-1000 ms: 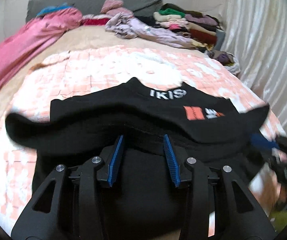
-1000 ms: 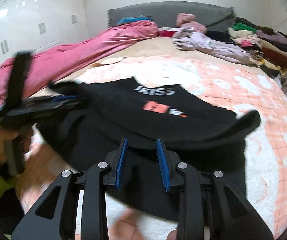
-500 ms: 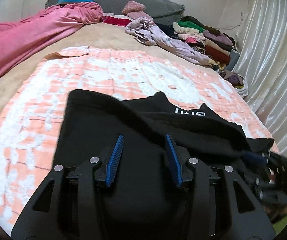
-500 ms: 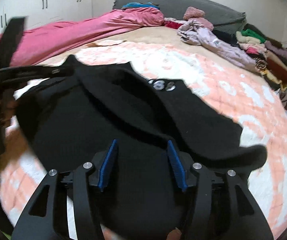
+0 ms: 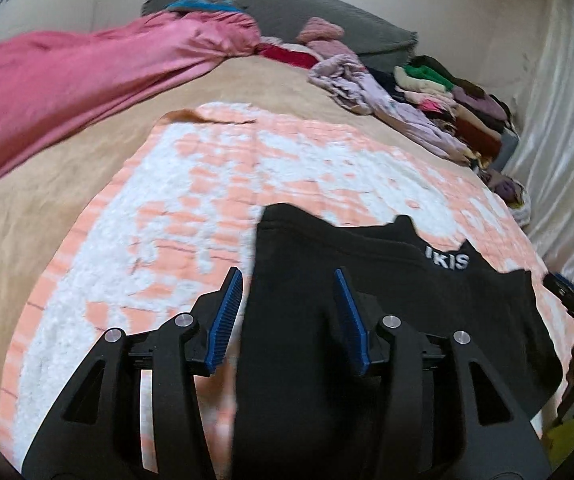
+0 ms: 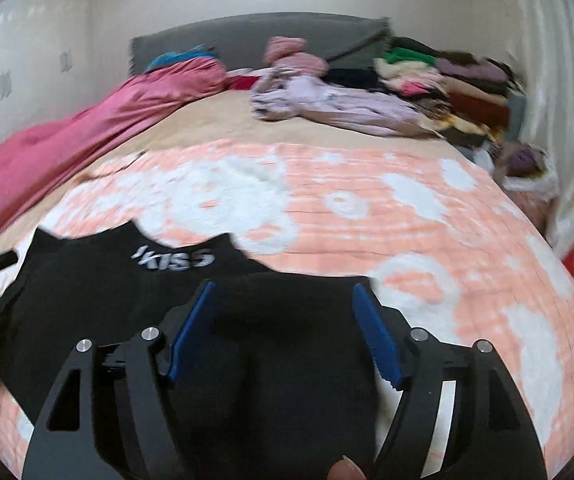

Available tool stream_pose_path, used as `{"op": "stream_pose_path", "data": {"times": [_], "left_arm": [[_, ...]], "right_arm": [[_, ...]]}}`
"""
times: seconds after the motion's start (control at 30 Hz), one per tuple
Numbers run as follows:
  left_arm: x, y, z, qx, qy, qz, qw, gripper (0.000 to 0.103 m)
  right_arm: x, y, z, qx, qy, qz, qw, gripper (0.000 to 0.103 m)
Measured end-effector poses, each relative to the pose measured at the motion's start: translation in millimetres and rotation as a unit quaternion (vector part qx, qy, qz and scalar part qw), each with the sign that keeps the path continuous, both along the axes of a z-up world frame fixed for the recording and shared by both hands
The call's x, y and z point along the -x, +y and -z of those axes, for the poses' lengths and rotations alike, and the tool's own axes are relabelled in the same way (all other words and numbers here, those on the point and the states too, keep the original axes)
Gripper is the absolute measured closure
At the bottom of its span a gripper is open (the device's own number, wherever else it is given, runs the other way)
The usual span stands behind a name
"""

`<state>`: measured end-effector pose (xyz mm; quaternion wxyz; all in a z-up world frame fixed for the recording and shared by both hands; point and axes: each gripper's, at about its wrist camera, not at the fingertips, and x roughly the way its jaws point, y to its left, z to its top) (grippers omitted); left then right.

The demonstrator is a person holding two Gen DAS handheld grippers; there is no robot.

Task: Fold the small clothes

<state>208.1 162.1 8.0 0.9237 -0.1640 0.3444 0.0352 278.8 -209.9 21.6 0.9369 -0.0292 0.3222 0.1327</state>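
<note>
Lying on the orange-and-white patterned blanket (image 6: 367, 208) that covers the bed (image 5: 67, 176), the black T-shirt (image 5: 387, 300) shows white lettering near its collar. In the left wrist view the left gripper (image 5: 289, 316) sits over the shirt's left edge; its blue fingers (image 5: 227, 316) stand apart with black cloth between them, the pads not pressing on it. In the right wrist view the right gripper (image 6: 283, 332) hangs above the shirt's right part, its jaws opening wide, with cloth below and between them but not pinched. Far up the bed lie a pink duvet (image 6: 99, 120), a lilac garment (image 6: 339, 104) and a pile of folded clothes (image 6: 447, 76).
</note>
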Motion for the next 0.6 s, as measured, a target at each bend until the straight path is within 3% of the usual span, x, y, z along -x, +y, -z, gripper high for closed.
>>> {"op": "stream_pose_path", "data": {"times": [0.2, 0.4, 0.47, 0.5, 0.53, 0.57, 0.6], "left_arm": [[-7, 9, 14, 0.033, 0.024, 0.002, 0.9992, 0.058], [-14, 1, 17, 0.02, 0.032, 0.018, 0.9991, 0.058], [-13, -2, 17, 0.013, 0.031, 0.021, 0.9992, 0.064], [-13, -3, 16, 0.007, 0.03, 0.02, 0.9993, 0.077], [-13, -5, 16, -0.002, 0.028, 0.018, 0.9994, 0.086], [-12, -7, 15, -0.011, 0.026, 0.018, 0.9994, 0.088], [-12, -8, 14, -0.016, 0.024, 0.019, 0.9994, 0.095]], "right_arm": [[-8, -43, 16, -0.034, 0.045, 0.035, 0.998, 0.033], [-26, -33, 27, -0.021, 0.067, 0.019, 0.997, 0.033], [-35, -28, 29, -0.02, 0.073, 0.016, 0.997, 0.033], [-39, -27, 31, -0.025, 0.079, 0.014, 0.997, 0.034], [-43, -26, 32, -0.029, 0.084, 0.01, 0.996, 0.046], [-46, -26, 33, -0.035, 0.09, 0.005, 0.995, 0.064], [-49, -25, 36, -0.041, 0.097, -0.002, 0.994, 0.07]]}}
